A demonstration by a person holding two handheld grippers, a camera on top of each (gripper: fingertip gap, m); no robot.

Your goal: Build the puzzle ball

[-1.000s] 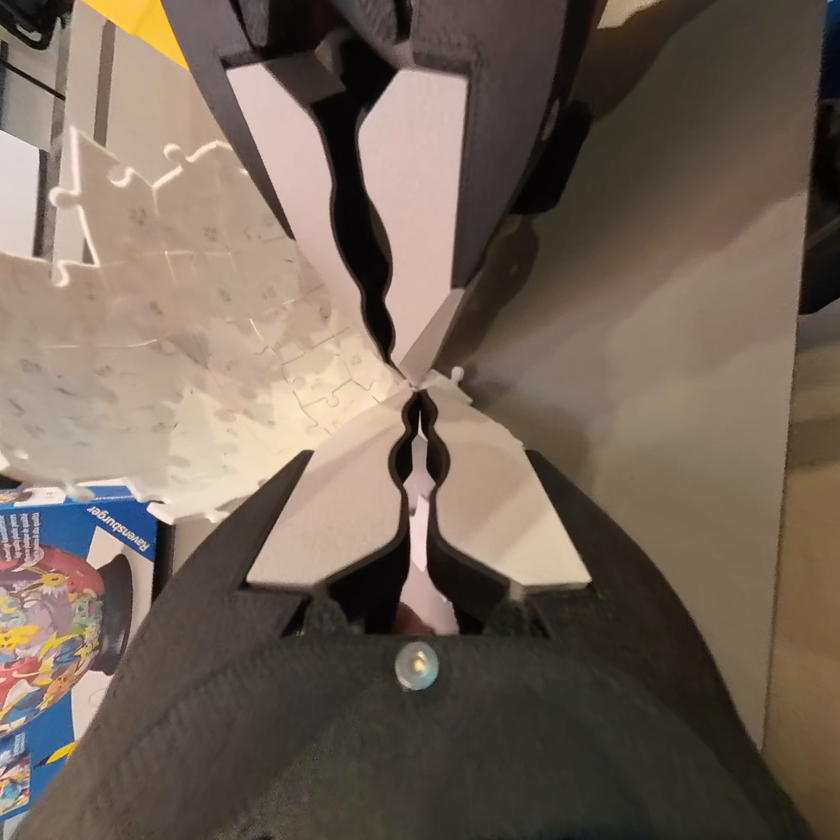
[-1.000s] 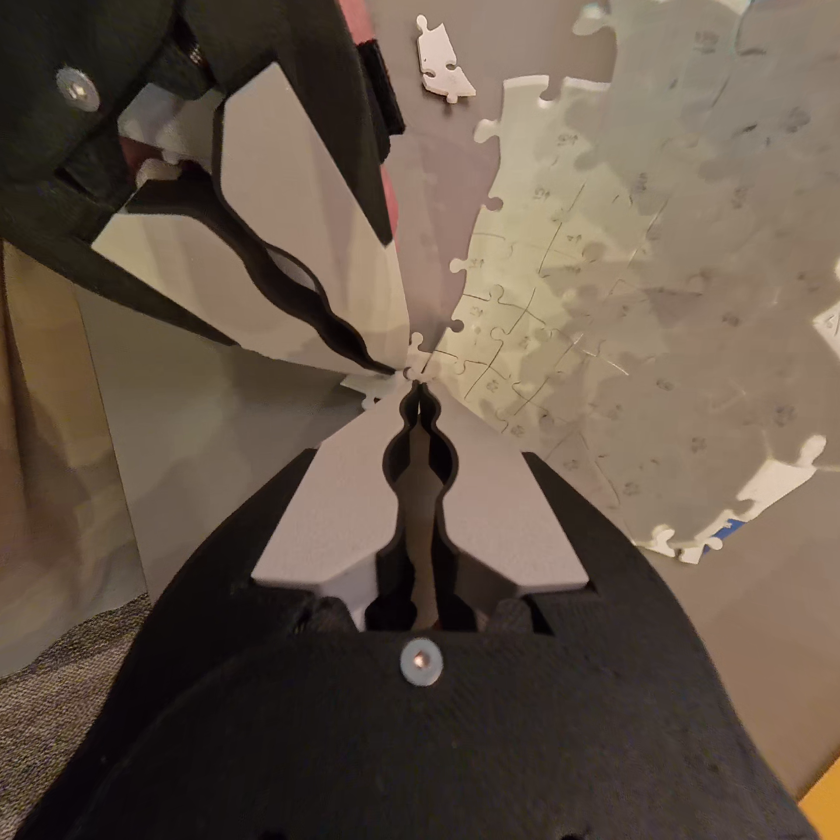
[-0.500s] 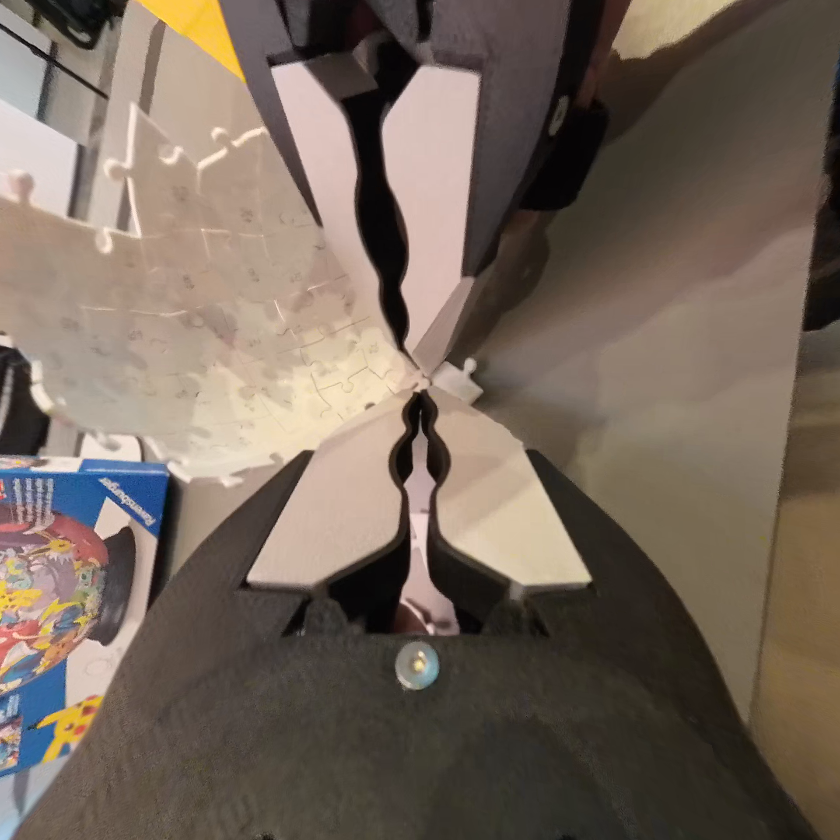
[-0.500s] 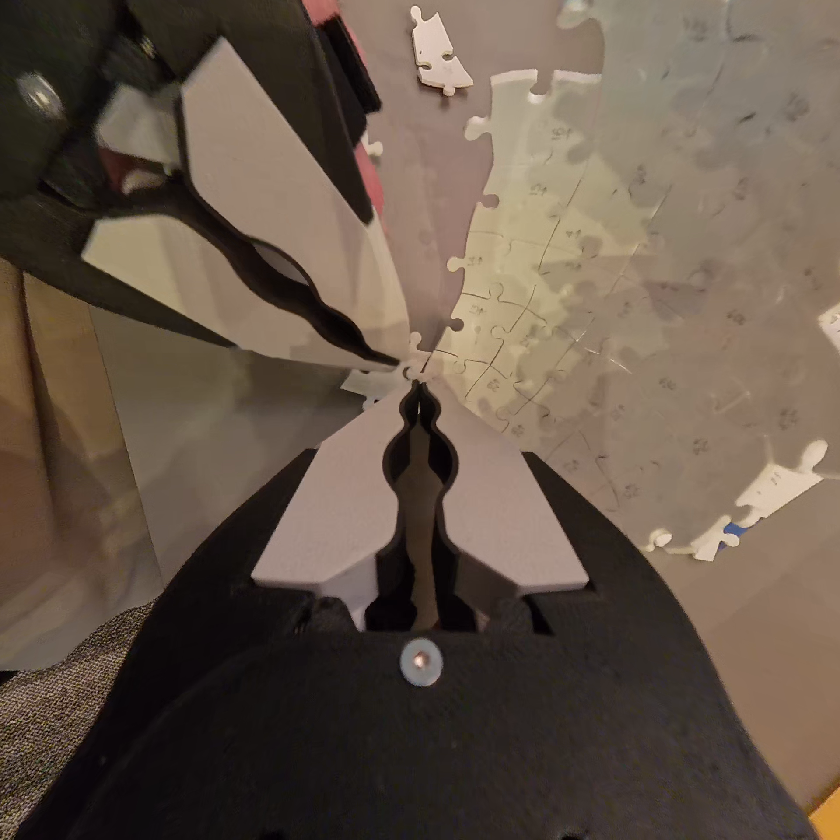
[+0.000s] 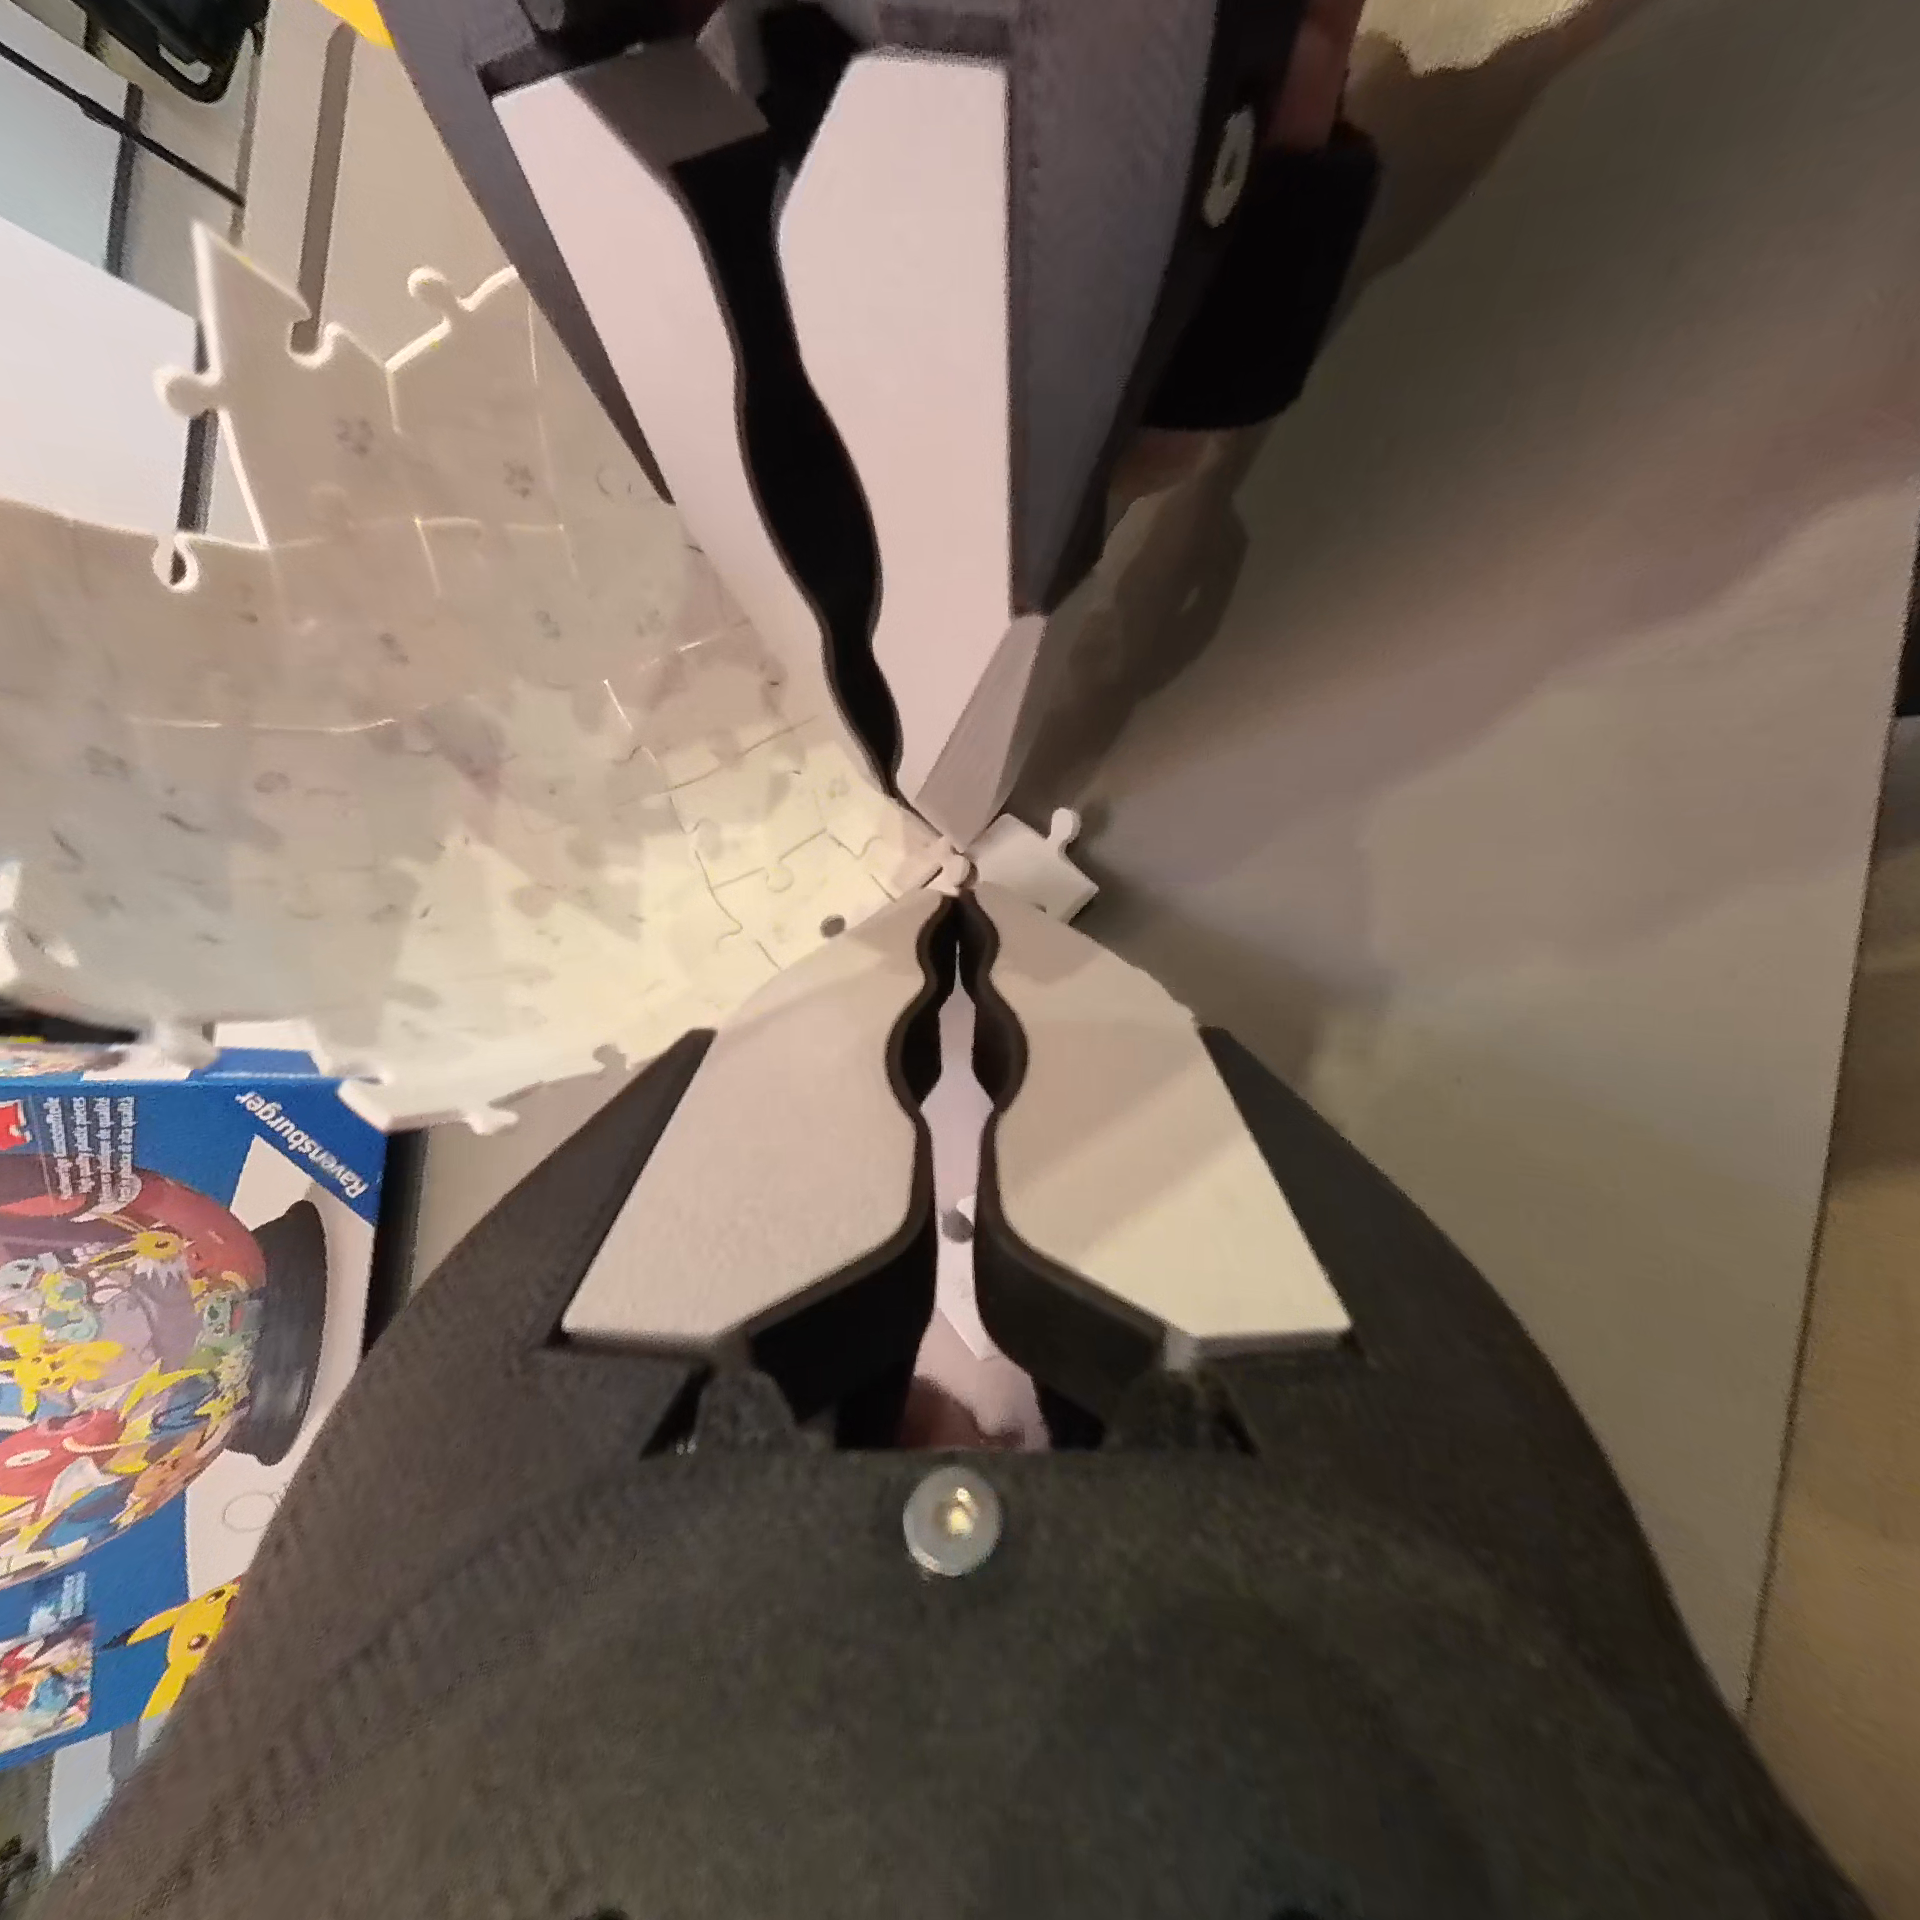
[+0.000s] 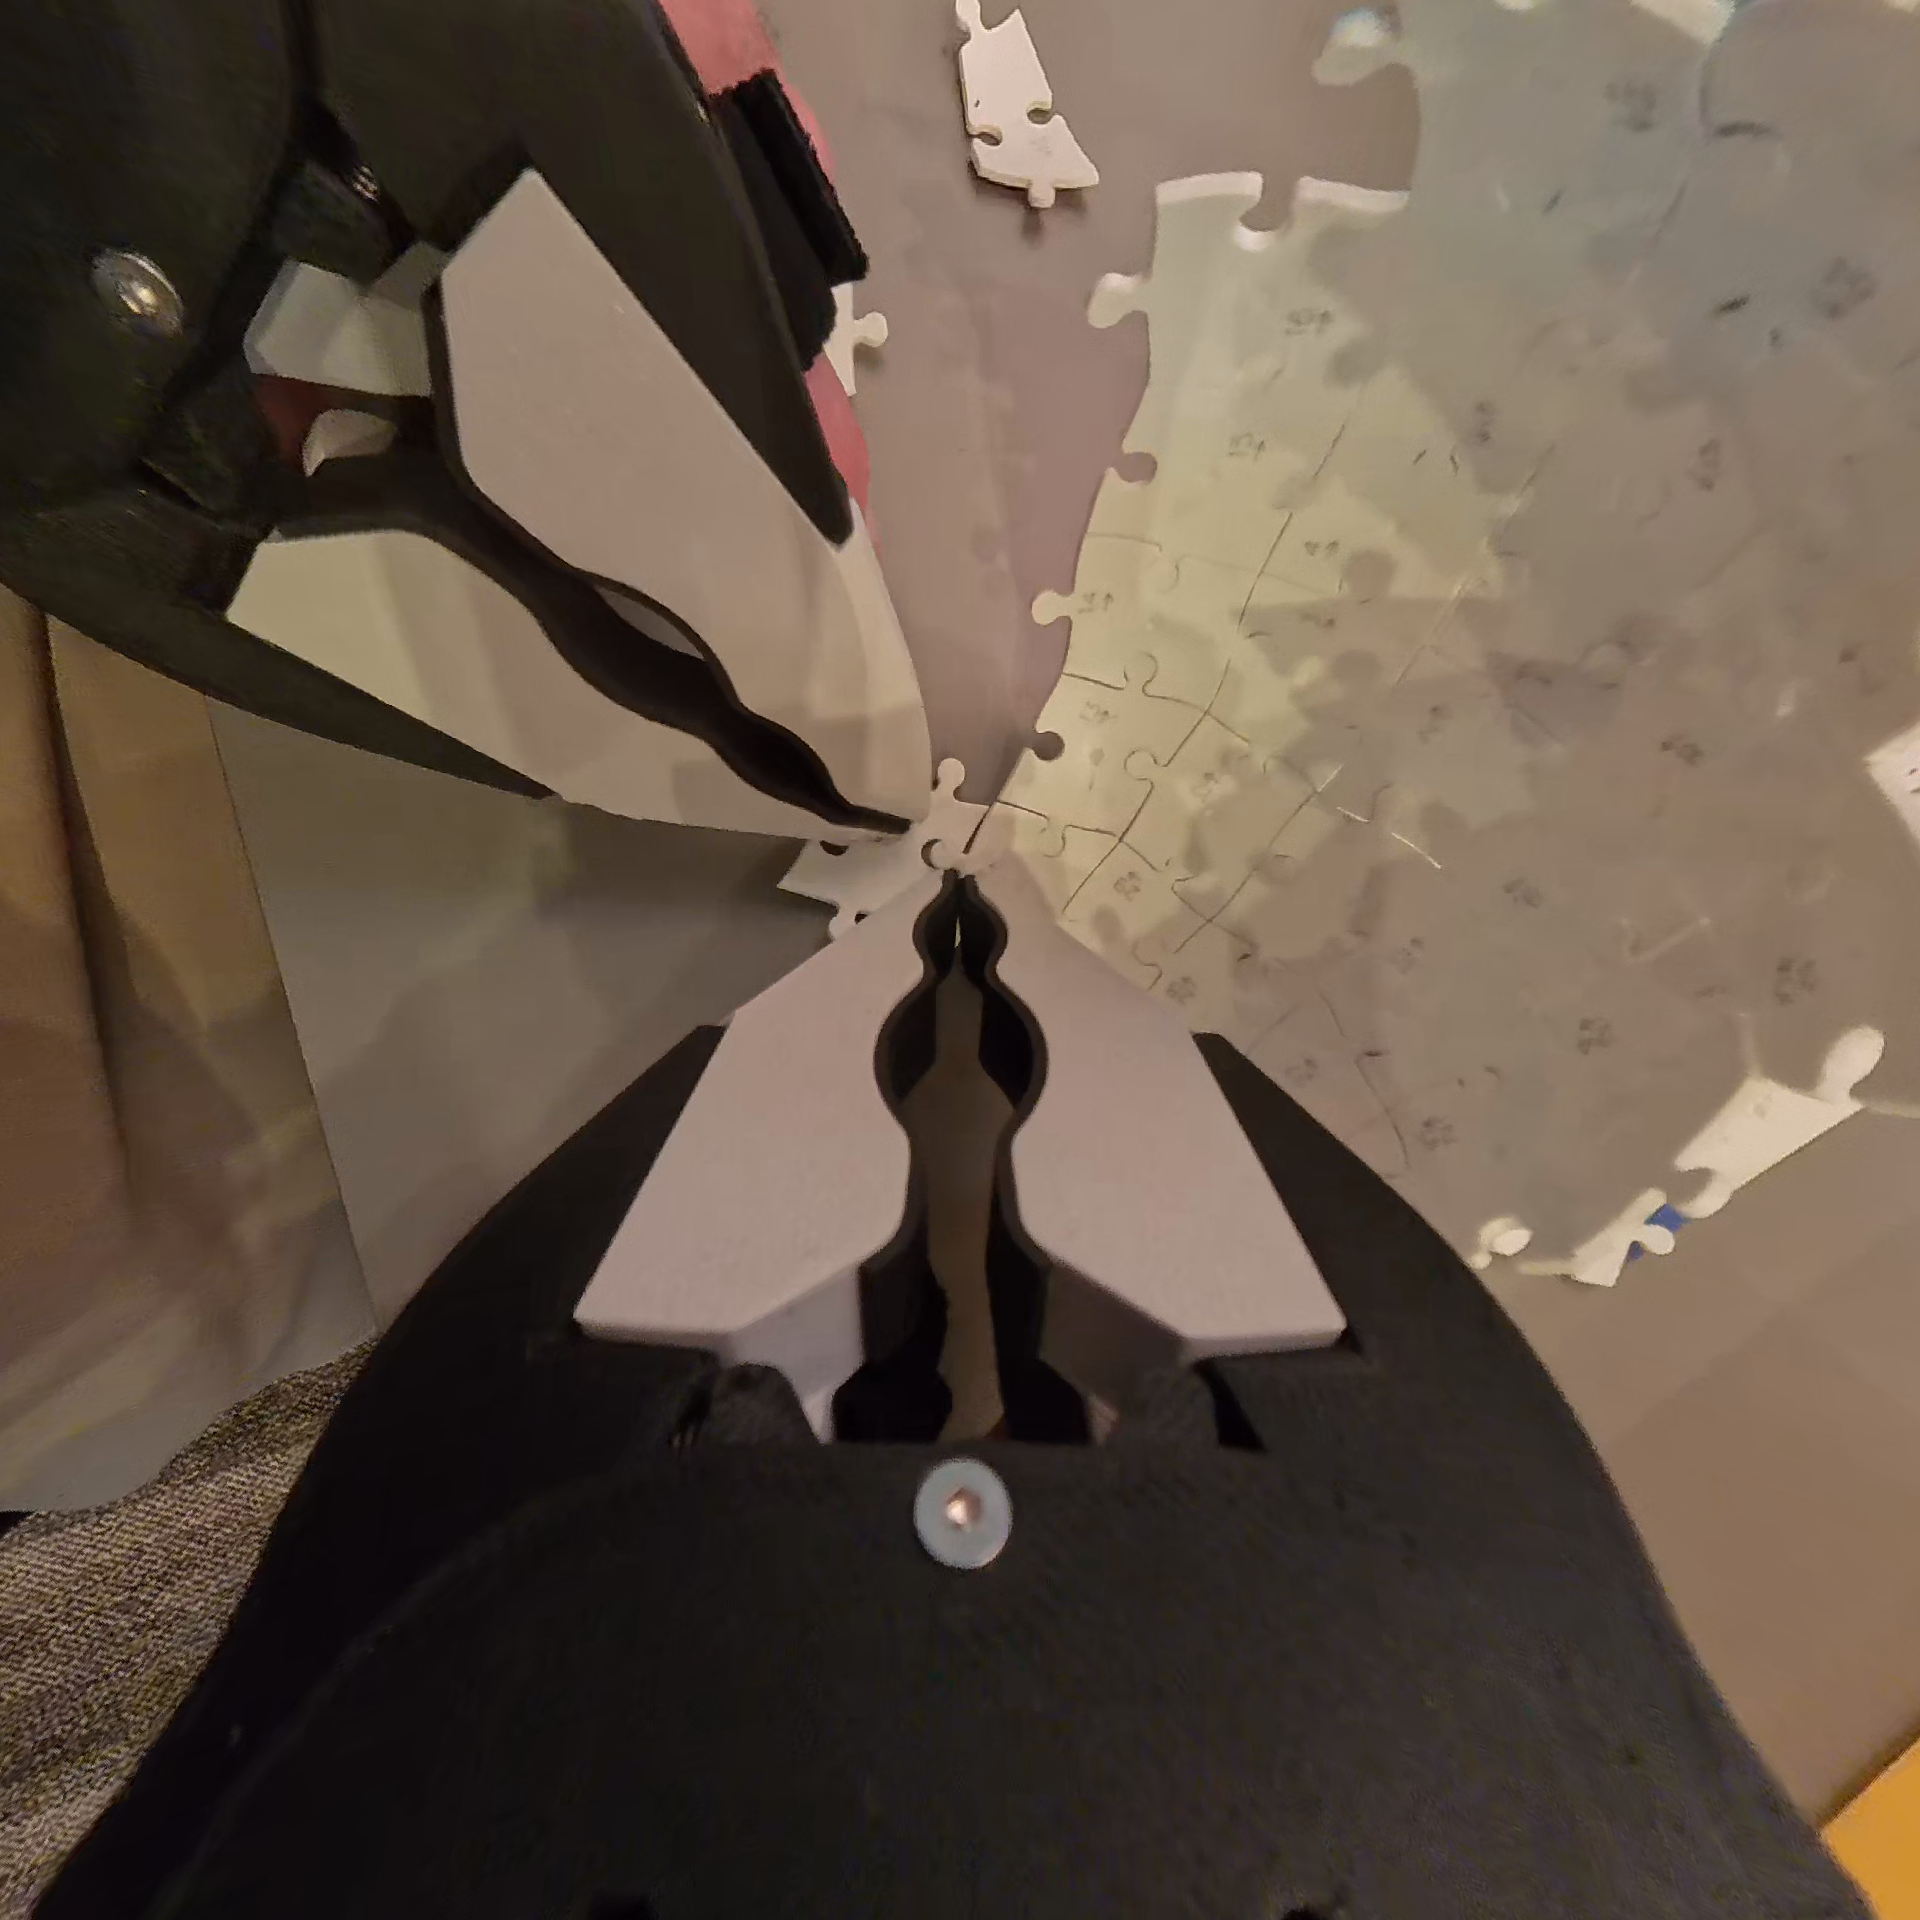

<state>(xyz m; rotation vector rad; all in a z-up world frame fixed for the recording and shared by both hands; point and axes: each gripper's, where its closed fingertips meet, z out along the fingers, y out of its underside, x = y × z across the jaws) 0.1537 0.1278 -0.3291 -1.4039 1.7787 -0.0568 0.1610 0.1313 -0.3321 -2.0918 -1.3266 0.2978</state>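
Note:
The partly built puzzle ball (image 5: 416, 779) is a curved white shell of joined pieces, seen from its inside; it also shows in the right wrist view (image 6: 1455, 727). My right gripper (image 6: 958, 883) is shut on the shell's rim; it enters the left wrist view (image 5: 914, 821) from the top. My left gripper (image 5: 951, 906) is shut on a single white puzzle piece (image 5: 1034, 862) and holds it against that same rim spot. In the right wrist view this gripper (image 6: 904, 826) comes from the upper left, with the piece (image 6: 842, 878) sticking out leftwards. The two grippers' tips almost touch.
The grey table (image 5: 1558, 727) lies below, its edge at the right (image 5: 1849, 1039). The blue puzzle box (image 5: 156, 1299) lies at the lower left. Two loose white pieces (image 6: 1023, 125) (image 6: 857, 343) lie on the table behind. Grey carpet (image 6: 104, 1558) shows at the lower left. Less than 4 cm separates the two grippers' tips.
Both grippers stay shut at the rim. In the left wrist view the shell has swung up and right, and the single piece sticks out farther right. The box has shifted right.

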